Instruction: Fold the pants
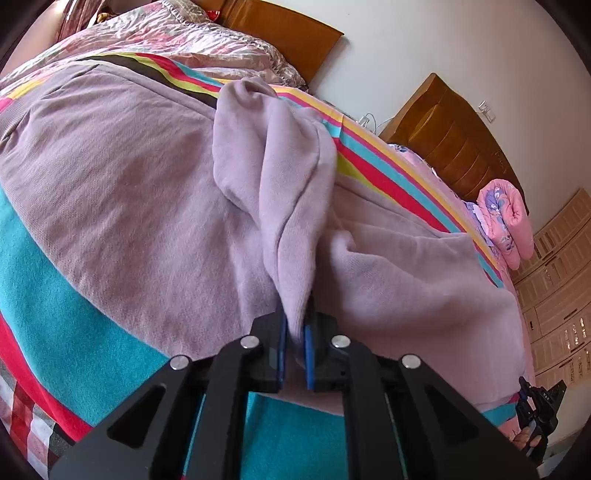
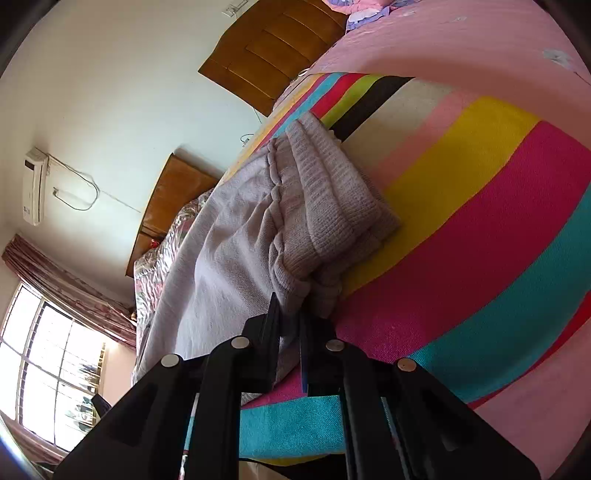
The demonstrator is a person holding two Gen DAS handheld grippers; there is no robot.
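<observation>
Light mauve pants lie spread across a striped blanket on the bed. My left gripper is shut on a raised fold of the pants cloth, which stands up in a ridge ahead of the blue pads. In the right wrist view the ribbed waistband end of the pants lies bunched on the blanket. My right gripper is shut on the pants edge just below that waistband. The right gripper also shows at the lower right edge of the left wrist view, held in a hand.
A wooden headboard and a second one stand against the white wall. A rolled pink floral quilt lies beside the pants. A silvery pink quilt lies at the far end. A window and wall air conditioner show.
</observation>
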